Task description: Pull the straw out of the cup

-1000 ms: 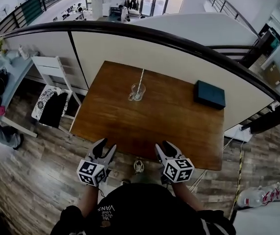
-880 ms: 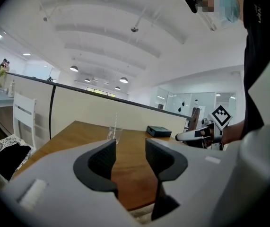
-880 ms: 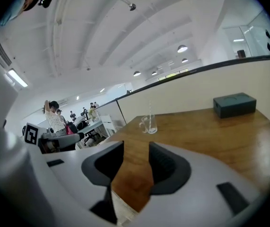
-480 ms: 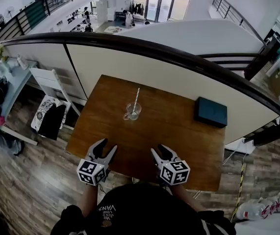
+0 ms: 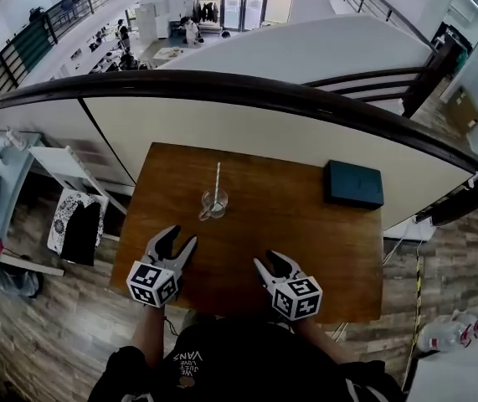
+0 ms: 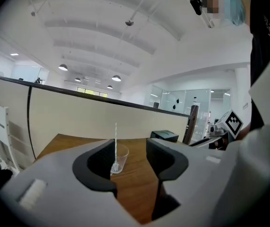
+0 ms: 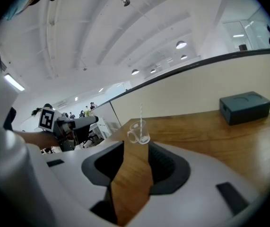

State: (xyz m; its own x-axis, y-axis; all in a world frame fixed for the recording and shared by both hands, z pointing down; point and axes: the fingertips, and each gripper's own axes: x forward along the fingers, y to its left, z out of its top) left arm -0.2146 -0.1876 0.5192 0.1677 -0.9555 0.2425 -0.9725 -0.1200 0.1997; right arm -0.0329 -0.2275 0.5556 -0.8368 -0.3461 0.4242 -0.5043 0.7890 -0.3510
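A clear glass cup [image 5: 213,202] with a handle stands on the brown wooden table [image 5: 305,233], left of centre. A white straw [image 5: 217,178] stands upright in it. The cup [image 6: 118,157] and straw [image 6: 115,141] show ahead in the left gripper view, and the cup [image 7: 139,132] and straw [image 7: 141,113] ahead in the right gripper view. My left gripper [image 5: 174,243] is open over the table's near left edge, short of the cup, with nothing between its jaws. My right gripper [image 5: 270,265] is open over the near edge, right of the cup, also empty.
A dark teal box [image 5: 353,184] lies at the table's far right. A curved partition with a dark rail [image 5: 247,86] runs just behind the table. A white chair [image 5: 67,174] stands on the floor to the left.
Both grippers have moved forward from the floor side onto the table's near edge, closer to the cup. The left one came further. The cup and straw stand as before.
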